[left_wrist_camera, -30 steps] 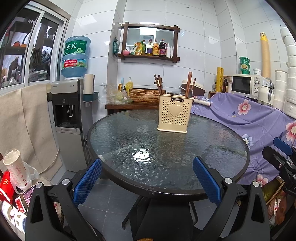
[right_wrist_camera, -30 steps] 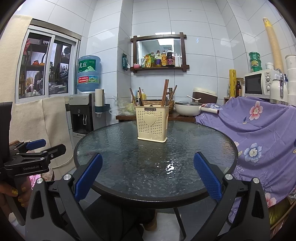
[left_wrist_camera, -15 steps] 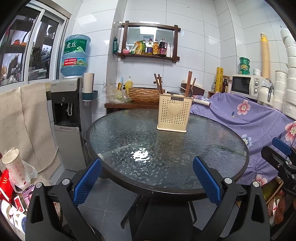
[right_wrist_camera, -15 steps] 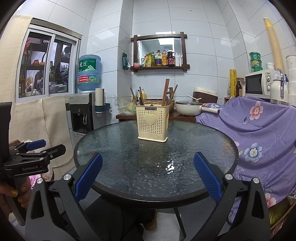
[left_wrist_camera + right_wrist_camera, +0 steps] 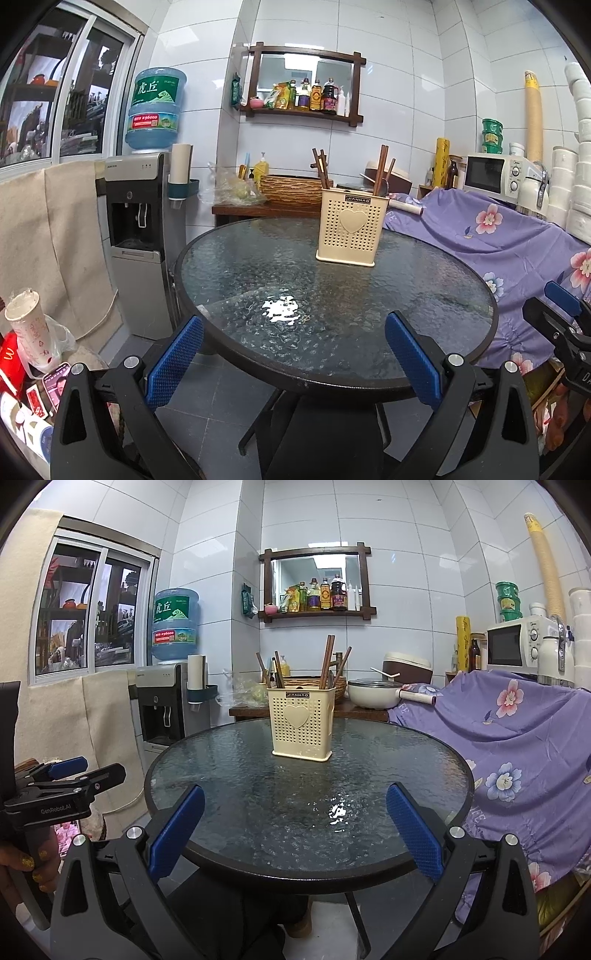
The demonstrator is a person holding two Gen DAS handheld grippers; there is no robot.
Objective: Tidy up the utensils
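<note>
— That holder (image 5: 348,229) on the table (image 5: 258,280) was cream, wasn't it?

— Cream, dotted all over with little holes, a plain heart on the front and a dark label above it. The chopsticks (image 5: 381,168) standing in it were dark brown.

— And the table?

— Grey-green rippled glass with a black rim.

— The cloth (image 5: 517,731) looked purple to me.

— Lilac, printed with pink and blue flowers.

— The two grippers?

— Both black, with blue dimpled pads (image 5: 173,356) on the left gripper (image 5: 293,360) and the same blue on the right gripper (image 5: 295,838).

— The water jug (image 5: 157,107)?

— Blue, with a green label. White tiles (image 5: 399,554) behind.
</note>
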